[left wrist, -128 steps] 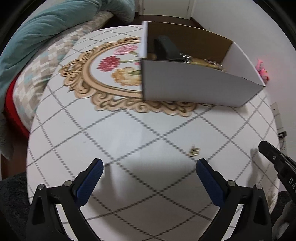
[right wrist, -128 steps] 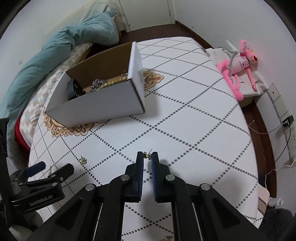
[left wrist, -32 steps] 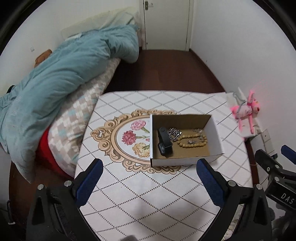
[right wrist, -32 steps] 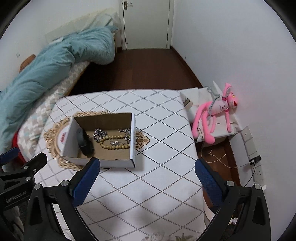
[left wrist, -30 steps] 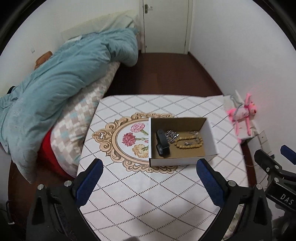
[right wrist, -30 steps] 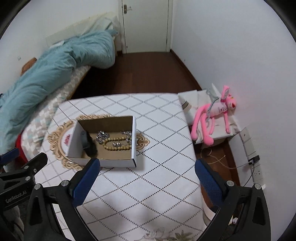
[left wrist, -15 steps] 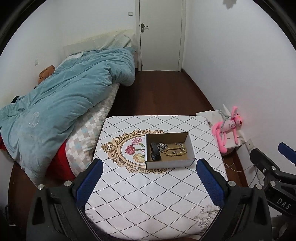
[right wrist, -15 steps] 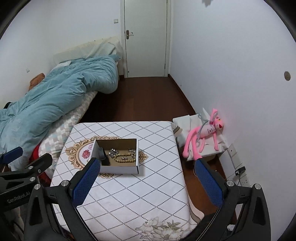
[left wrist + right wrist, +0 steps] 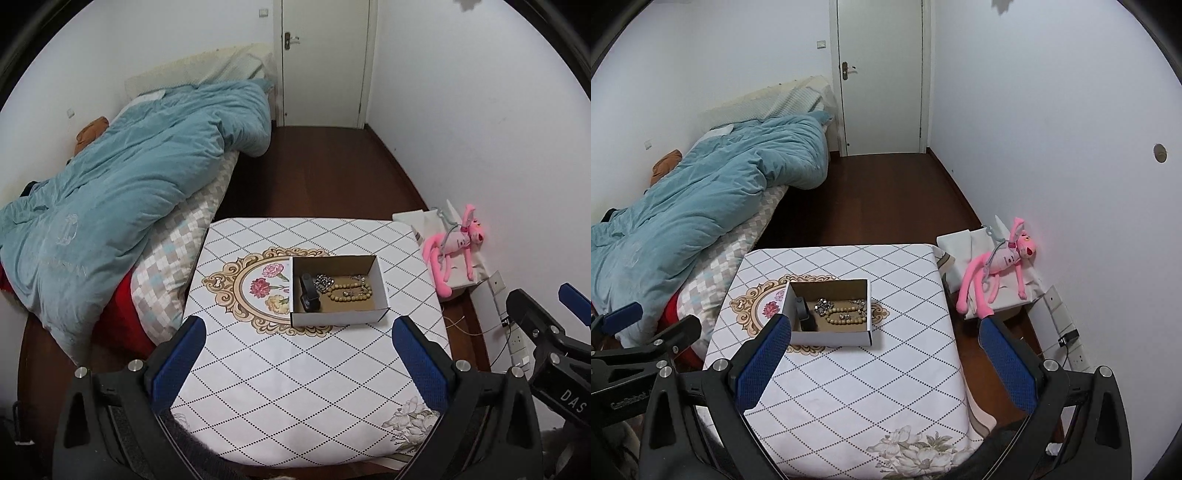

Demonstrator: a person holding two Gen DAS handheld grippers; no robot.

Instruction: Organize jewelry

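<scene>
A home bedroom. A bed (image 9: 177, 229) with a rumpled teal duvet (image 9: 122, 192) stands along one wall, a closed door (image 9: 881, 74) at the far end of a dark wood floor (image 9: 886, 199). A pink plush toy (image 9: 997, 266) lies by the wall, beside a table (image 9: 849, 387) with a flowered cloth.

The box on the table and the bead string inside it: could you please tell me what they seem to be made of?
The box looks like corrugated cardboard: matte white outside, raw brown inside, with thin folded walls. The bead string shows round tan beads with a dull sheen, perhaps wood; too small to be sure.
</scene>
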